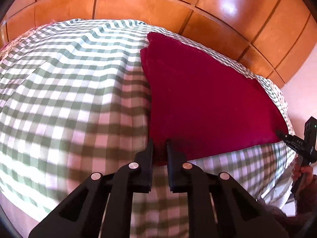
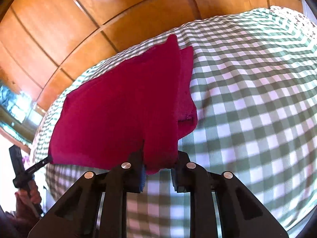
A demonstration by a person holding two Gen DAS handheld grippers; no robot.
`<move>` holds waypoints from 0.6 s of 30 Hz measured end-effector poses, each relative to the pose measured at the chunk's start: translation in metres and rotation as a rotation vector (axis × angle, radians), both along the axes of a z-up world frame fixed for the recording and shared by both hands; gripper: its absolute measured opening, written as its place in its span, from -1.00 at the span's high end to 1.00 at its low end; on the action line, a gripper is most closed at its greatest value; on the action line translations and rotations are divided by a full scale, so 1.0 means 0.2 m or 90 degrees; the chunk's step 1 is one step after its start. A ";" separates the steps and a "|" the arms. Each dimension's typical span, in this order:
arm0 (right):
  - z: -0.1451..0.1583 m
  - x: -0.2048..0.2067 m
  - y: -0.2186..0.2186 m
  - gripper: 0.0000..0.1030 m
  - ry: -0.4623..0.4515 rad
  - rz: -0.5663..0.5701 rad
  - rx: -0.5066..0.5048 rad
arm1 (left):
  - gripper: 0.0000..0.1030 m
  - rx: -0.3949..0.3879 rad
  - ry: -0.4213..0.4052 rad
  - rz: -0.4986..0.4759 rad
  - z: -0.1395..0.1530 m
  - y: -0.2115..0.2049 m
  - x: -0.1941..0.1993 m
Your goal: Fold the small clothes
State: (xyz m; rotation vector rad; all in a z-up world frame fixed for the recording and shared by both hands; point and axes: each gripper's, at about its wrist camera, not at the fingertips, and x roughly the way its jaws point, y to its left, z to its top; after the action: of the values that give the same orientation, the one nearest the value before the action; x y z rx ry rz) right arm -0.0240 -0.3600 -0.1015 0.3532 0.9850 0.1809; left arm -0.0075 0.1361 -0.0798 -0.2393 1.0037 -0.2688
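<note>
The red cloth (image 1: 208,103) lies on the green-checked bedspread (image 1: 69,99), already doubled, its layered edges showing at the far end. The left gripper (image 1: 160,148) pinches the near corner directly ahead of it, jaws drawn almost together on the fabric. The right gripper (image 2: 159,162) clamps the other near corner, where the cloth bunches between its fingers. Holding both near corners keeps that edge taut and level, probably so it can be carried over toward the far edge for the next fold without the layers slipping apart.
</note>
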 end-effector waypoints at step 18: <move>0.19 -0.12 0.36 -0.28 -0.093 0.063 -0.150 | 0.27 0.157 -0.094 0.039 0.16 -0.25 -0.02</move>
State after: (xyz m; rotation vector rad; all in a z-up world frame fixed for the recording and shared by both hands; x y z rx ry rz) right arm -0.0489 -0.2876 -0.0631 0.0745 0.8696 0.1751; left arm -0.0118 0.0858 -0.0479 -0.0246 0.8714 -0.1039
